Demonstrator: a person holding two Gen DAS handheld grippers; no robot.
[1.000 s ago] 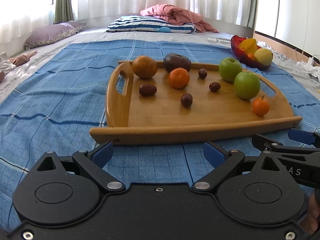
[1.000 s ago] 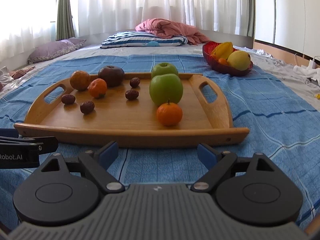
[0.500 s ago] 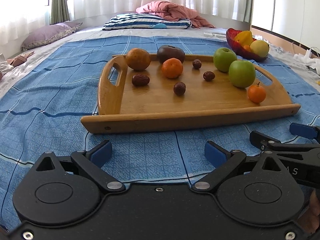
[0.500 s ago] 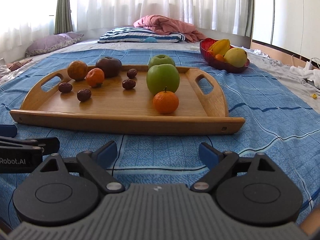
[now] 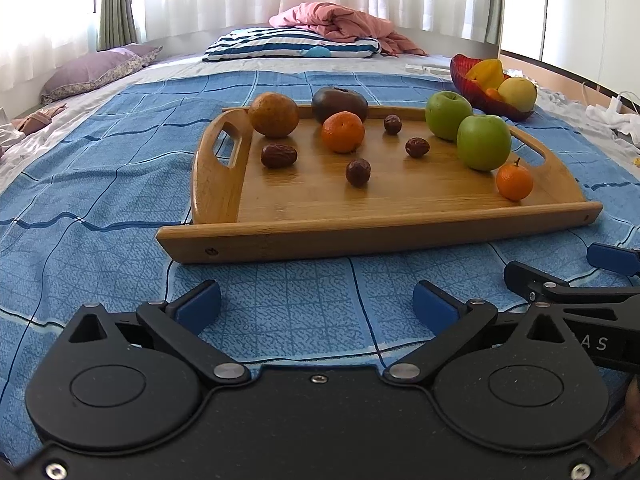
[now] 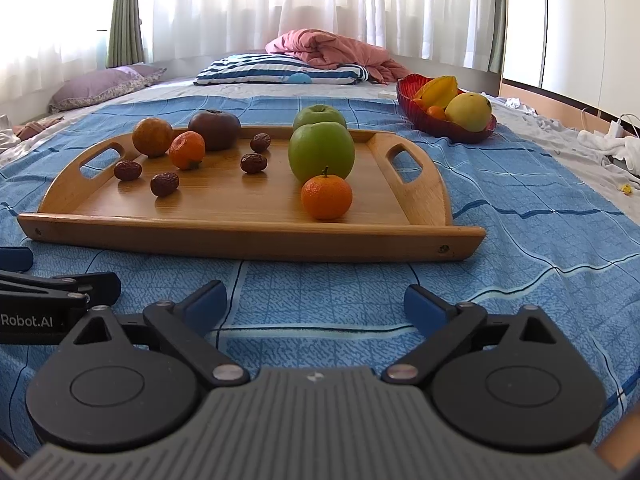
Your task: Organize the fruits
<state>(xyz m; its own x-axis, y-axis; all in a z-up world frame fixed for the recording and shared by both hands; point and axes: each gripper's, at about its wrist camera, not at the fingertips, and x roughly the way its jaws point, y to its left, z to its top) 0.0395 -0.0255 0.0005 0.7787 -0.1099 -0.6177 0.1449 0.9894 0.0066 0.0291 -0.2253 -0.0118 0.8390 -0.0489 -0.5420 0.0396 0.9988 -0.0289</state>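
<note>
Both grippers, left gripper and right gripper, jaws opening wide with nothing between them, hover over blue bedspread short of the wooden tray of fruit.

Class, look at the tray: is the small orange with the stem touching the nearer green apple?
Cannot tell. In the right wrist view the small orange overlaps the nearer green apple; in the left wrist view they meet edge to edge, with no plain gap or contact.
</note>
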